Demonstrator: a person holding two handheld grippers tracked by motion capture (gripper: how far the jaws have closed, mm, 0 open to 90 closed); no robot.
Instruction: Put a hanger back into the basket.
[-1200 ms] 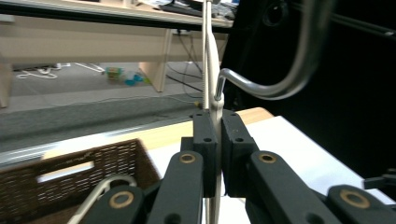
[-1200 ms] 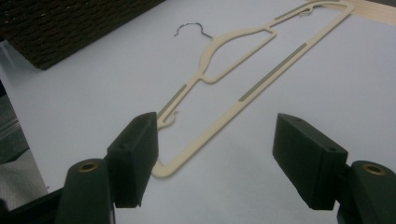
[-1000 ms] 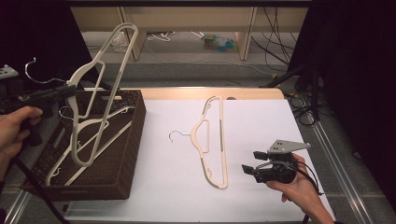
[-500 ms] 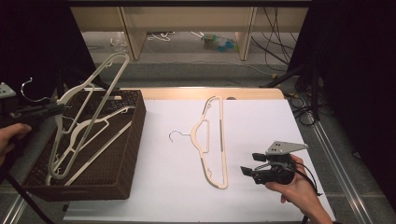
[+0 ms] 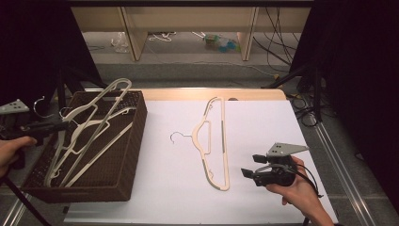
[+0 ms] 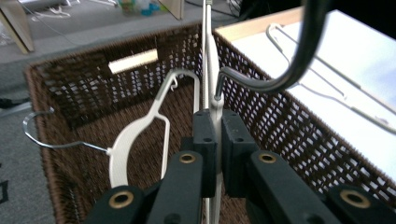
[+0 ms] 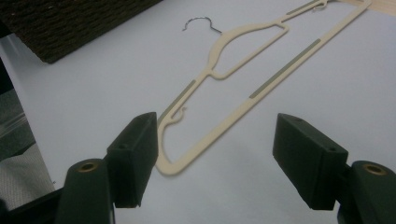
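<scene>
My left gripper has its jaws pinching the cream hanger at the neck, just below the wire hook. The hanger slants over the wicker basket at the left edge of the worktop, its lower end down among the hangers already lying inside. To finish this well, I judge I should lower it until the frame lies flat on the pile, keep its hook clear of the basket's near rim and of the other hooks, and only then let go.

My right gripper waits near the front right corner of the worktop with its jaws spread and nothing between them, aimed at the second hanger lying flat mid-worktop.

I can read no brand, label or writing on anything.
</scene>
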